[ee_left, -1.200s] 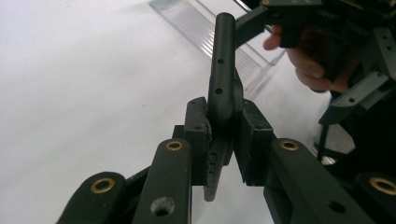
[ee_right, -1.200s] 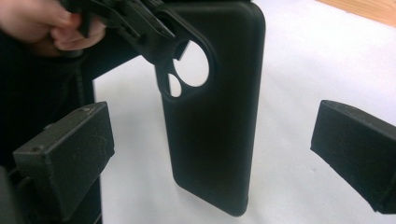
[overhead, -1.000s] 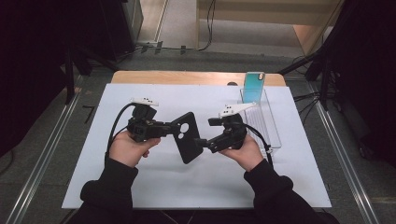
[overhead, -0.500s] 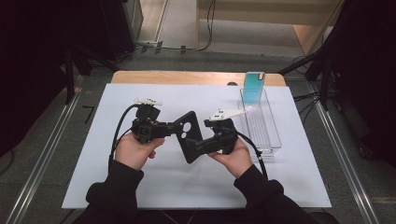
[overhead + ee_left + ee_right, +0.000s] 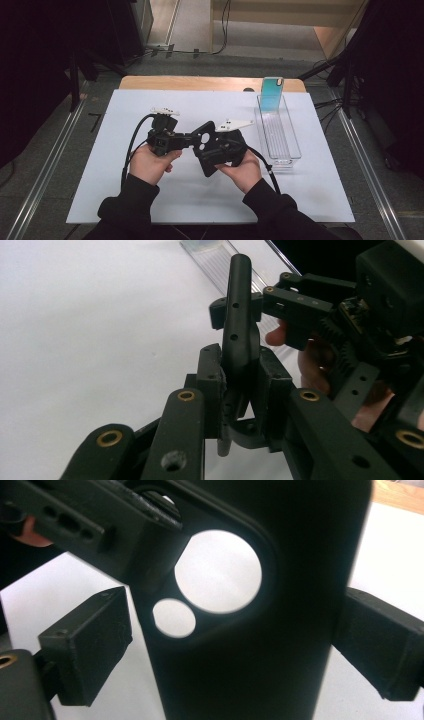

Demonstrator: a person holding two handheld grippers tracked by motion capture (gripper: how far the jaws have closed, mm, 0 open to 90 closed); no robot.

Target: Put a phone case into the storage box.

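Left gripper (image 5: pixel 192 141), at nine o'clock of the work area in the high view, is clenched on the black phone case (image 5: pixel 206 148); the left gripper view shows both pads pressing the case (image 5: pixel 241 335) edge-on, near its lower end. The case is held in the air above the white table sheet (image 5: pixel 125 107), at the centre, between the two hands, with its camera cutouts toward the twelve o'clock end.

Right gripper (image 5: pixel 220 150), at three o'clock of the case, stands released: its jaws have just been closing a little, and the right gripper view puts the case (image 5: pixel 260 630) between them, the right pad at the case's edge, the left pad apart from it with white sheet showing in the gap.

Further to three o'clock lies the clear tray (image 5: pixel 280 150), with a teal phone case (image 5: pixel 273 93) upright at its twelve o'clock end.

Risks, as judged:
- The left grip is narrow and low on the case; a sideways push from the right pads could pivot it out
- If the left gripper lets go before the right pads seat evenly, the case may drop to the sheet
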